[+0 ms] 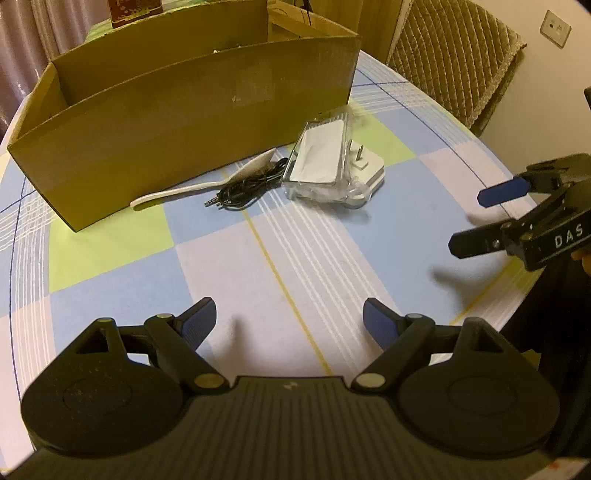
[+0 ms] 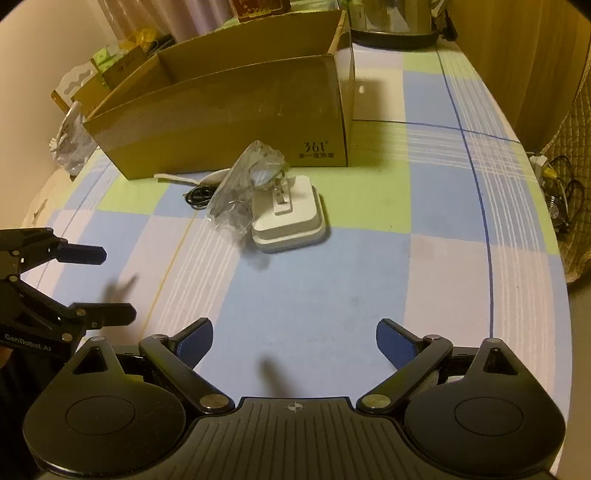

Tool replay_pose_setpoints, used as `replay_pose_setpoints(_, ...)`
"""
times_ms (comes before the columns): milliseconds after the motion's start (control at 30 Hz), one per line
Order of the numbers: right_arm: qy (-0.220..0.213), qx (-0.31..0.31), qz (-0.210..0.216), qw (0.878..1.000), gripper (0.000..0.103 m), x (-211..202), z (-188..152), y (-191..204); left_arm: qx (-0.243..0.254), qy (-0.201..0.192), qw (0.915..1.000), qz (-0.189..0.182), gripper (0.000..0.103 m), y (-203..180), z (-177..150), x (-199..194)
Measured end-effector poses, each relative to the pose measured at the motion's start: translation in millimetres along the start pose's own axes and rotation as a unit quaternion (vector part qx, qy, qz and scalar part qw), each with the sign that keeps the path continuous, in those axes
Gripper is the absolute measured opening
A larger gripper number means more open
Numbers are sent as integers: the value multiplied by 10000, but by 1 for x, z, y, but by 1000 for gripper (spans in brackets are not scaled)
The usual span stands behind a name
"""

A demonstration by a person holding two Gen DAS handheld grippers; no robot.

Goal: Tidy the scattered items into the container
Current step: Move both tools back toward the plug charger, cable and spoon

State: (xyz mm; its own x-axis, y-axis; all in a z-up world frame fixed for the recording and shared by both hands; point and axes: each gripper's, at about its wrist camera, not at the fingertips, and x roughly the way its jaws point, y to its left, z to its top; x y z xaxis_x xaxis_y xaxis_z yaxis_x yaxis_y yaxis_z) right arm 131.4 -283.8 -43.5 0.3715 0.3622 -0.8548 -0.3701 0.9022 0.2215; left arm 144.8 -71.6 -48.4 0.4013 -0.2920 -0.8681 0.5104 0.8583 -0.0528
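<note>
An open cardboard box point(image 1: 184, 122) point(image 2: 229, 110) stands at the far side of the checked tablecloth. In front of it lie a white spoon point(image 1: 207, 182) point(image 2: 184, 180), a coiled black audio cable point(image 1: 247, 186) point(image 2: 197, 195), and a white plug adapter point(image 1: 369, 171) point(image 2: 291, 218) partly covered by a crumpled clear plastic wrapper point(image 1: 321, 162) point(image 2: 243, 184). My left gripper point(image 1: 290, 317) point(image 2: 114, 286) hovers open above bare cloth, well short of the items. My right gripper point(image 2: 295, 341) point(image 1: 469, 221) is open too, with nothing between its fingers.
A quilted chair back point(image 1: 458, 55) stands beyond the table's right edge. A metal kettle point(image 2: 395, 22) sits behind the box, and small packets and boxes point(image 2: 96, 77) crowd the far left corner. The table edge point(image 2: 554, 258) curves down the right side.
</note>
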Motion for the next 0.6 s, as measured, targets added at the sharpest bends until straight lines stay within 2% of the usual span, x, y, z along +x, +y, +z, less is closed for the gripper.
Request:
replay_pose_setpoints(400, -145, -355, -23, 9993, 93, 20, 13, 5, 159, -58, 9999, 28, 84, 10, 6, 12)
replay_pose_setpoints(600, -215, -555, -30, 9982, 93, 31, 19, 3, 539, -59, 9983, 213, 83, 18, 15, 22)
